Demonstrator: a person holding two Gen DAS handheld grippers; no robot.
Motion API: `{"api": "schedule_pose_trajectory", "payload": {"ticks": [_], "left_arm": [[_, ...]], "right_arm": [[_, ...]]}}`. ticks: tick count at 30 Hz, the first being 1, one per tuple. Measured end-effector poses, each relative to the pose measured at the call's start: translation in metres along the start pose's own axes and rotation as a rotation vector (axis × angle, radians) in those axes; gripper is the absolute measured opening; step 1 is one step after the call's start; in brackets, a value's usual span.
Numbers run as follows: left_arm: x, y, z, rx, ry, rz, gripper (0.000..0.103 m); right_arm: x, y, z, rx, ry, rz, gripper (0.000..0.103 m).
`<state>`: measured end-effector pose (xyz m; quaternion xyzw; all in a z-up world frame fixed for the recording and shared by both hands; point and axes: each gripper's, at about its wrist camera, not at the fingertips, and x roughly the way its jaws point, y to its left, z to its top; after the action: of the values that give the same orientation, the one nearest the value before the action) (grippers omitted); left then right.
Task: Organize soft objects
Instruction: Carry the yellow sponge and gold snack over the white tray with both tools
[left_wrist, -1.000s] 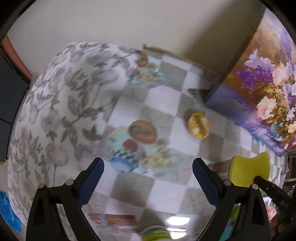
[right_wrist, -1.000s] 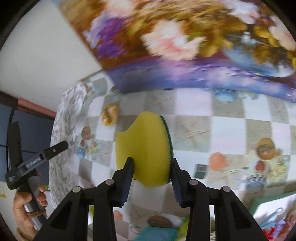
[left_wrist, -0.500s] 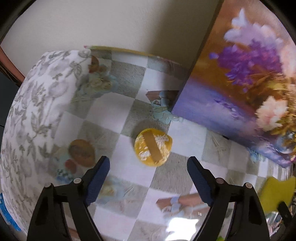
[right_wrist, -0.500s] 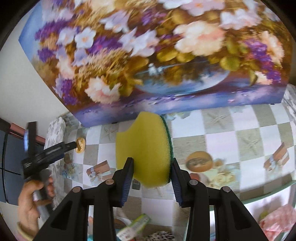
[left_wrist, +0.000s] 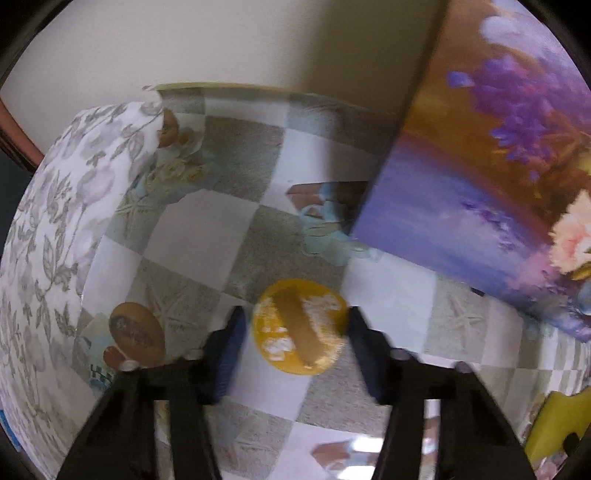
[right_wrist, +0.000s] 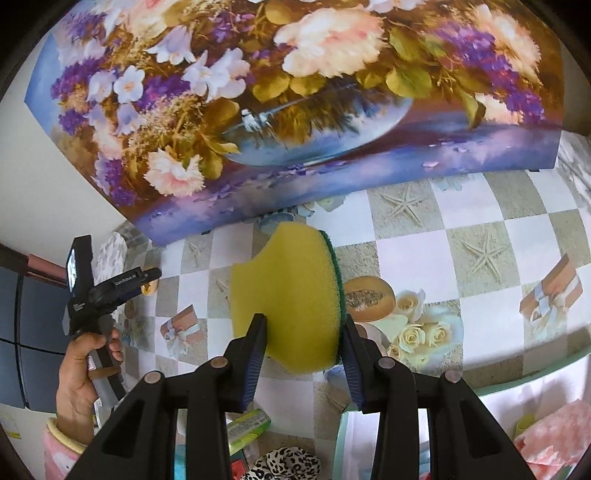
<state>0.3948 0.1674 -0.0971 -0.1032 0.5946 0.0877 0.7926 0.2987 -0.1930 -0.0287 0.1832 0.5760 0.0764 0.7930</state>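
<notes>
A round yellow puff (left_wrist: 299, 328) with a tan band across it lies on the checked tablecloth (left_wrist: 195, 236). My left gripper (left_wrist: 295, 345) points down over the puff with a blue pad on each side. Its jaws are closing, and a thin gap still shows at the left pad. In the right wrist view the left gripper (right_wrist: 147, 277) sits at the far left, held by a hand (right_wrist: 85, 369). My right gripper (right_wrist: 303, 350) is shut on a yellow sponge (right_wrist: 291, 291) with a green scouring face, held upright above the table. The sponge's corner (left_wrist: 561, 417) shows in the left wrist view.
A large box printed with flowers (right_wrist: 295, 92) stands at the back of the table, close right of the puff (left_wrist: 498, 184). A grey leaf-patterned cloth (left_wrist: 66, 221) covers the left end. Near the front edge lie a leopard-print item (right_wrist: 284, 465), a green pack (right_wrist: 247, 424) and pink fluffy fabric (right_wrist: 554, 435).
My left gripper has come down over the yellow puff and its jaws have narrowed around it. My right gripper has carried the sponge rightward along the front of the flowered box.
</notes>
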Motion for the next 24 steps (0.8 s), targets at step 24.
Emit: {"api": "schedule_pose_trajectory", "payload": {"ticks": [24], "left_arm": [[-0.213, 0.018, -0.109, 0.058, -0.128, -0.049, 0.051]], "right_arm": [[-0.145, 0.04, -0.094, -0.116, -0.143, -0.03, 0.041]]}}
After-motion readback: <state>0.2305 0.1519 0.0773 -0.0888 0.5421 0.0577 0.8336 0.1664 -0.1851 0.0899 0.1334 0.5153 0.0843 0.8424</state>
